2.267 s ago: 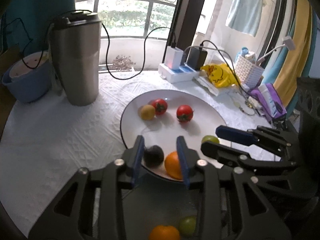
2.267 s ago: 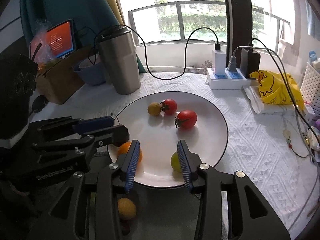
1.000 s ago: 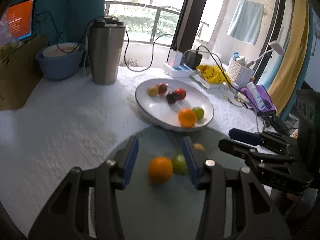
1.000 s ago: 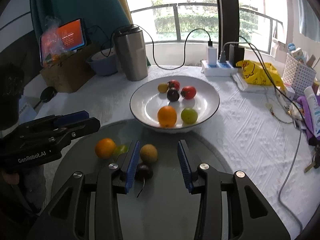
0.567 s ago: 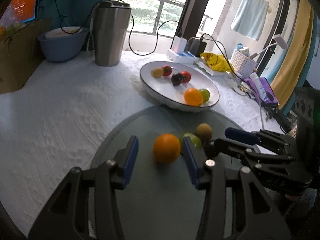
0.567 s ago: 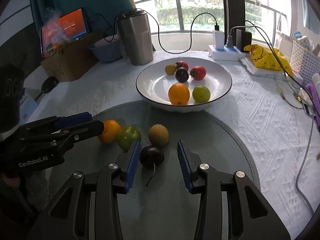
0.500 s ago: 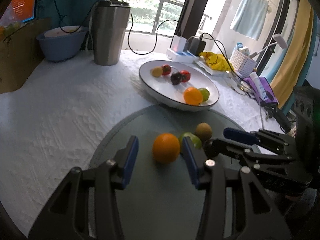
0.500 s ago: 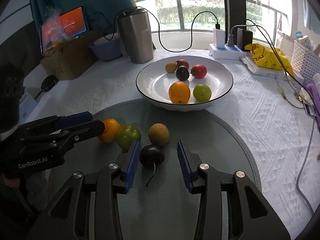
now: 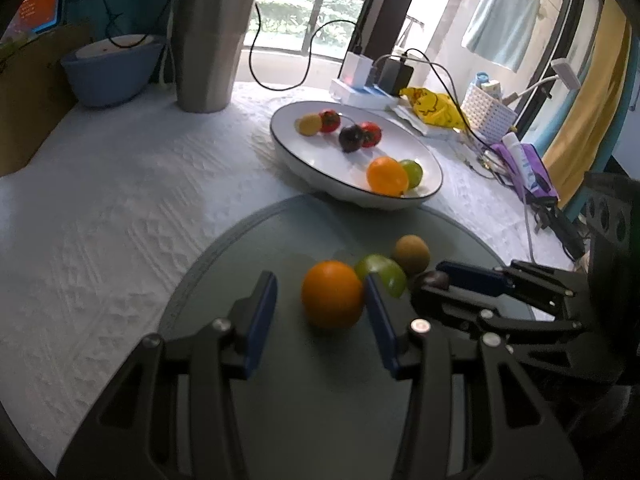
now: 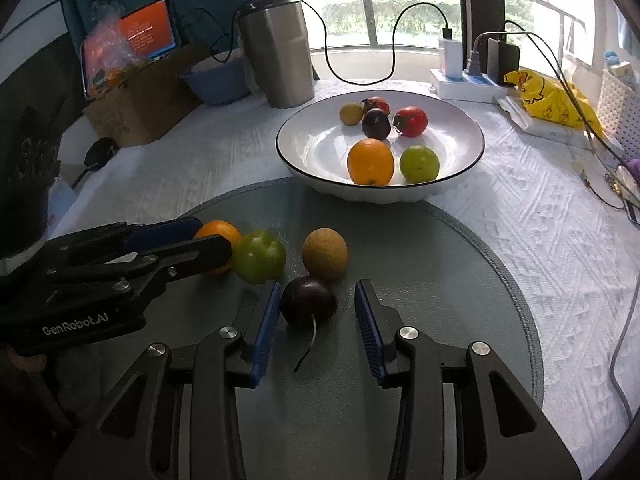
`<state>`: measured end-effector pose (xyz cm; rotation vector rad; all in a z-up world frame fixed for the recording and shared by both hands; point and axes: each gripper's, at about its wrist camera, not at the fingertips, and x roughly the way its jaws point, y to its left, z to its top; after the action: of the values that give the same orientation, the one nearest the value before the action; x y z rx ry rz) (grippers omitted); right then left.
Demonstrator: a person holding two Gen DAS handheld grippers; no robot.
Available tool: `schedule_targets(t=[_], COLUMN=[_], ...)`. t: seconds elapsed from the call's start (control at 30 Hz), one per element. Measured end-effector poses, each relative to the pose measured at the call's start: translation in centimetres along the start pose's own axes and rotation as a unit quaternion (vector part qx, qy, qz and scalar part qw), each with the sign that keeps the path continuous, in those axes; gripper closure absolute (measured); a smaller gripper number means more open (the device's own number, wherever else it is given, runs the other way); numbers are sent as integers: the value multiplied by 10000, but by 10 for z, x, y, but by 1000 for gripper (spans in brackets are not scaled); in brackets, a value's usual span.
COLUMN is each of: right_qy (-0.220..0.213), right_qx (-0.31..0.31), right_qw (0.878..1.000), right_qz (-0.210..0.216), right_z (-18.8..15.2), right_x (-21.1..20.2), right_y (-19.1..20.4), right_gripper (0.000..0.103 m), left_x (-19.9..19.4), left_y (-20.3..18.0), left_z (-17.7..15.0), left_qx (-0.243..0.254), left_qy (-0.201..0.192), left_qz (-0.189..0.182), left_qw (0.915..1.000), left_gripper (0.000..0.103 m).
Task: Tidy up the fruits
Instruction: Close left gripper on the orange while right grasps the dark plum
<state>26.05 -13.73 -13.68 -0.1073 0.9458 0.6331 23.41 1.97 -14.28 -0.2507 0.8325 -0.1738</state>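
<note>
On the grey round mat lie an orange, a green fruit, a brown fruit and a dark plum with a stem. My left gripper is open around the orange, which sits close to the right finger with a gap on the left. My right gripper is open around the plum, which sits near the left finger. Behind the mat a white plate holds an orange, a green fruit, a plum, two tomatoes and a yellowish fruit.
At the back stand a steel tumbler, a blue bowl and a power strip with cables. A yellow bag and a white basket are at the right, a cardboard box at the left.
Both grippers drew back from the plate to the mat, then sank toward the loose fruit. The orange and the plum now sit larger between the fingers. Neither jaw opening has changed.
</note>
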Motion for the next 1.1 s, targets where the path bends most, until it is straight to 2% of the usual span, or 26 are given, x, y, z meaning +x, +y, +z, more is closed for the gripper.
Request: schedule_targets(t=[0.2,0.33,0.63,1.1], right_qy=[8,-12,-131,-387], right_qx=[-57,-62,-98,-128], right_qw=[9999,9999,9999,9992], right_qz=[113,106,32,12], right_z=[1,0,1,5], right_x=[1,0,-11,-33], right_y=[1,2,0,0], right_gripper=[72,72,72,72], left_x=[1,1,-3,-32], left_y=[3,2,2,-8], left_z=[2,2,2,7], left_qx=[-86,-81,-186,-28], left_qy=[-4,-29,-27,-247], left_qz=[-39,-116,-165,-152], left_qw=[10000,9999,9997,9996], left_gripper=[57,68,69,69])
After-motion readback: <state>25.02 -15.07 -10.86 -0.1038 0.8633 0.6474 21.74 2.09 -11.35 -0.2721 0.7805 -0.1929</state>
